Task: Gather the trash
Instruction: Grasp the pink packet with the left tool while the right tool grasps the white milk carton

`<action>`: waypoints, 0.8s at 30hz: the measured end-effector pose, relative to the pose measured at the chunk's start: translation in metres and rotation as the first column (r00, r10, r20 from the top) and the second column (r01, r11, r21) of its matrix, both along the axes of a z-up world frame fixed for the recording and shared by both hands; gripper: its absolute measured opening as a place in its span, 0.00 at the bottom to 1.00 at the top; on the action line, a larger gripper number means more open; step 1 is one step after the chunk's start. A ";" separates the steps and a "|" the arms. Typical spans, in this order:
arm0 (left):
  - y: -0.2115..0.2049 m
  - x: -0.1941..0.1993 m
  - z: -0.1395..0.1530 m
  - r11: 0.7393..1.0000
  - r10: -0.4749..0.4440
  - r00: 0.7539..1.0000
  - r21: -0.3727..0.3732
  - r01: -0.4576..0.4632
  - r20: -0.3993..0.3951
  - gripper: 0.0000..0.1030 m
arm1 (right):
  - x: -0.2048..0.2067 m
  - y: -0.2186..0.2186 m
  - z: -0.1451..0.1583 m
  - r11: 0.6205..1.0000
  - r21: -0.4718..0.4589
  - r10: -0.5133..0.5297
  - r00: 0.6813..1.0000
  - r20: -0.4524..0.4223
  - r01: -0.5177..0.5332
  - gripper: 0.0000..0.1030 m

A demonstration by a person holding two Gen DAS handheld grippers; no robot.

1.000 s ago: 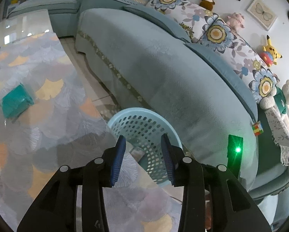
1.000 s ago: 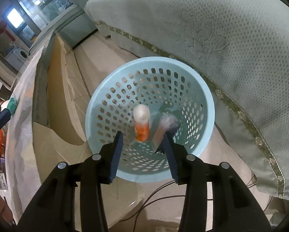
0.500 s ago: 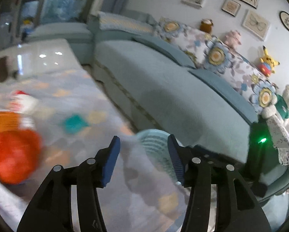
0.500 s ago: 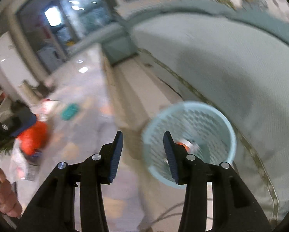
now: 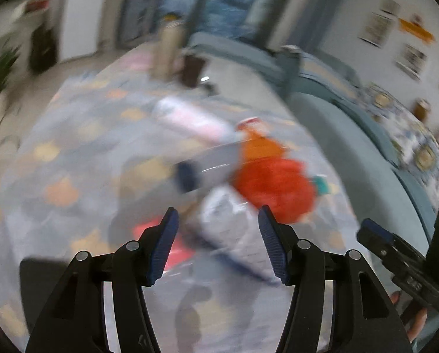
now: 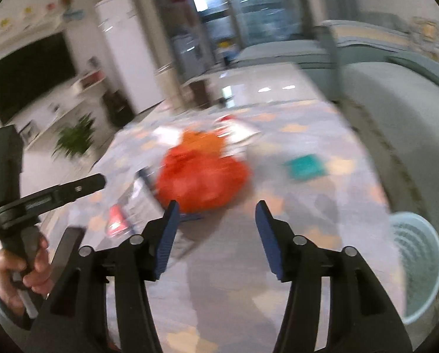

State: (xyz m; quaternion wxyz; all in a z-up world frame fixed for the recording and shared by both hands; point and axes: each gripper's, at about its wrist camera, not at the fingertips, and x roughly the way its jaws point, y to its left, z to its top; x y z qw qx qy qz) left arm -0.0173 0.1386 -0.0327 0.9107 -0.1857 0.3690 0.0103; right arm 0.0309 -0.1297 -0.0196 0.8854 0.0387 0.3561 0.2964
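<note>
A second ago our right gripper [image 6: 216,238] hung over the pale blue perforated basket [image 6: 419,267], where an orange bottle and another scrap lay inside. Now both views have swung away from the sofa [image 6: 395,111] and look out over the patterned tablecloth [image 6: 322,229], so the basket sits off at the lower right edge of the right wrist view, well apart from our fingers. We read that as one drop finished and a turn toward the remaining trash.

Both views are blurred, so the finer details are unsure. Our left gripper [image 5: 219,244] is spread wide with nothing between its fingers, and so is the right one. The left gripper also shows in the right wrist view at the far left, held in the left hand [image 6: 22,267].

What is left lies in a cluster on the table: a crumpled red-orange bag [image 5: 273,186] near the middle, a silvery printed wrapper [image 5: 231,232] just beside it and nearest the left gripper's fingers, a flat red packet [image 5: 163,244] near that gripper's left finger, and a small teal packet [image 6: 306,167] lying apart toward the sofa side. Behind the bag more packaging shows, too smeared to name.

We judge the wrapper the likeliest next pick for the left gripper, with the red-orange bag open to the right.
</note>
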 end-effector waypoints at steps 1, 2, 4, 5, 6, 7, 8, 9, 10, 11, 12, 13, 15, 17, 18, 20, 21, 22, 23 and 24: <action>0.011 0.000 -0.007 1.000 0.021 1.000 -0.013 -0.021 -0.018 0.53 | 0.004 0.014 -0.005 0.999 -0.021 0.037 0.999 -0.008 -0.037 0.53; 0.021 0.001 -0.015 0.999 0.034 0.999 -0.027 -0.035 -0.042 0.53 | 0.007 0.025 -0.009 0.997 -0.046 0.064 0.998 -0.014 -0.065 0.53; 0.030 0.005 -0.026 0.999 0.038 0.997 -0.031 -0.041 -0.074 0.53 | 0.010 0.042 -0.018 0.991 -0.080 0.107 0.994 -0.031 -0.109 0.54; 0.032 0.007 -0.031 0.999 0.036 0.995 -0.026 -0.038 -0.093 0.53 | 0.009 0.048 -0.021 0.989 -0.087 0.120 0.992 -0.036 -0.123 0.54; 0.032 0.011 -0.036 0.999 0.036 0.993 -0.016 -0.038 -0.113 0.53 | 0.011 0.055 -0.025 0.985 -0.094 0.142 0.989 -0.043 -0.145 0.54; 0.032 0.015 -0.040 0.999 0.042 0.991 -0.004 -0.042 -0.130 0.53 | 0.014 0.061 -0.027 0.982 -0.099 0.155 0.987 -0.050 -0.160 0.54; 0.031 0.018 -0.044 0.999 0.047 0.989 0.005 -0.047 -0.142 0.53 | 0.015 0.065 -0.030 0.979 -0.107 0.166 0.984 -0.059 -0.172 0.54; 0.030 0.023 -0.047 0.999 0.045 0.988 0.009 -0.044 -0.150 0.53 | 0.018 0.071 -0.034 0.976 -0.123 0.174 0.982 -0.069 -0.181 0.54; 0.031 0.021 -0.053 0.999 0.041 0.987 0.010 -0.040 -0.154 0.54 | 0.019 0.075 -0.035 0.973 -0.131 0.181 0.980 -0.077 -0.190 0.54; 0.028 0.024 -0.055 0.999 0.039 0.986 0.013 -0.037 -0.161 0.55 | 0.019 0.078 -0.037 0.971 -0.133 0.191 0.978 -0.084 -0.201 0.56; 0.027 0.027 -0.058 0.999 0.039 0.985 0.022 -0.036 -0.169 0.58 | 0.019 0.081 -0.038 0.967 -0.134 0.206 0.974 -0.093 -0.217 0.57; 0.027 0.027 -0.060 0.999 0.042 0.984 0.030 -0.037 -0.172 0.60 | 0.019 0.086 -0.039 0.964 -0.141 0.214 0.972 -0.094 -0.226 0.59; 0.027 0.030 -0.064 0.998 0.045 0.984 0.043 -0.038 -0.173 0.62 | 0.013 0.093 -0.041 0.952 -0.178 0.236 0.968 -0.087 -0.248 0.60; 0.023 0.032 -0.064 0.998 0.046 0.984 0.060 -0.036 -0.171 0.63 | 0.005 0.092 -0.043 0.944 -0.200 0.251 0.964 -0.081 -0.263 0.61; 0.021 0.033 -0.064 0.997 0.048 0.984 0.070 -0.036 -0.173 0.62 | 0.003 0.094 -0.045 0.939 -0.209 0.261 0.962 -0.085 -0.273 0.61; 0.021 0.036 -0.065 0.995 0.054 0.983 0.087 -0.039 -0.178 0.58 | 0.000 0.098 -0.046 0.930 -0.207 0.288 0.952 -0.102 -0.304 0.61; 0.020 0.036 -0.065 0.994 0.062 0.981 0.104 -0.043 -0.181 0.50 | -0.003 0.098 -0.045 0.926 -0.209 0.298 0.949 -0.106 -0.314 0.61; 0.020 0.034 -0.065 0.992 0.063 0.981 0.117 -0.042 -0.182 0.42 | -0.005 0.098 -0.046 0.924 -0.212 0.302 0.947 -0.107 -0.318 0.61; 0.020 0.033 -0.065 0.992 0.060 0.981 0.122 -0.038 -0.182 0.37 | -0.005 0.102 -0.045 0.923 -0.218 0.301 0.948 -0.106 -0.317 0.61; 0.022 0.031 -0.065 0.993 0.057 0.982 0.117 -0.036 -0.181 0.36 | -0.006 0.103 -0.045 0.923 -0.222 0.298 0.949 -0.107 -0.314 0.61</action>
